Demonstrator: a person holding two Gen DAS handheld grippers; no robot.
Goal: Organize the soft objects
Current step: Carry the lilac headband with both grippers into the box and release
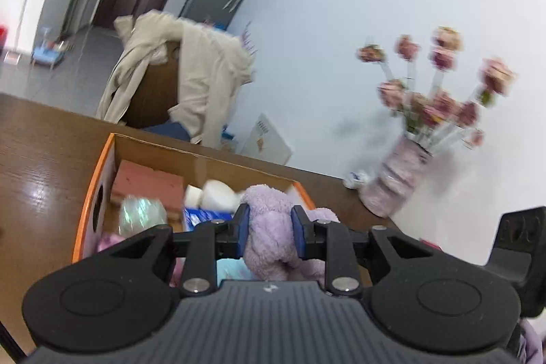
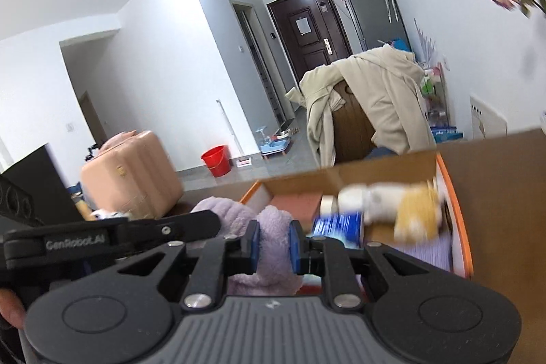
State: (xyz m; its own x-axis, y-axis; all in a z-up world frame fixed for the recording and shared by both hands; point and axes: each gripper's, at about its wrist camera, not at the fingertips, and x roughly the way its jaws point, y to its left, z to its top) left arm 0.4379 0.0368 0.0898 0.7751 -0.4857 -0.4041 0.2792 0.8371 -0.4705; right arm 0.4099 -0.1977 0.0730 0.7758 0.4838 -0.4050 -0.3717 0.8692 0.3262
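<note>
A fluffy lilac towel (image 1: 273,227) hangs between both grippers above an open cardboard box with orange edges (image 1: 102,166). My left gripper (image 1: 270,229) is shut on one part of the towel. My right gripper (image 2: 274,243) is shut on another part of the towel (image 2: 273,237); the left gripper's black body (image 2: 102,239) shows beside it. In the box (image 2: 457,210) lie a pink block (image 1: 146,185), a white soft toy (image 1: 218,191), a blue pack (image 2: 338,226), a yellow plush (image 2: 418,217) and a shiny bag (image 1: 140,214).
The box stands on a brown wooden table (image 1: 41,166). A pink vase of flowers (image 1: 399,179) stands on the table by the white wall. Behind the table is a chair draped with a beige coat (image 1: 198,74). A pink suitcase (image 2: 133,176) and a red bucket (image 2: 215,161) are on the floor.
</note>
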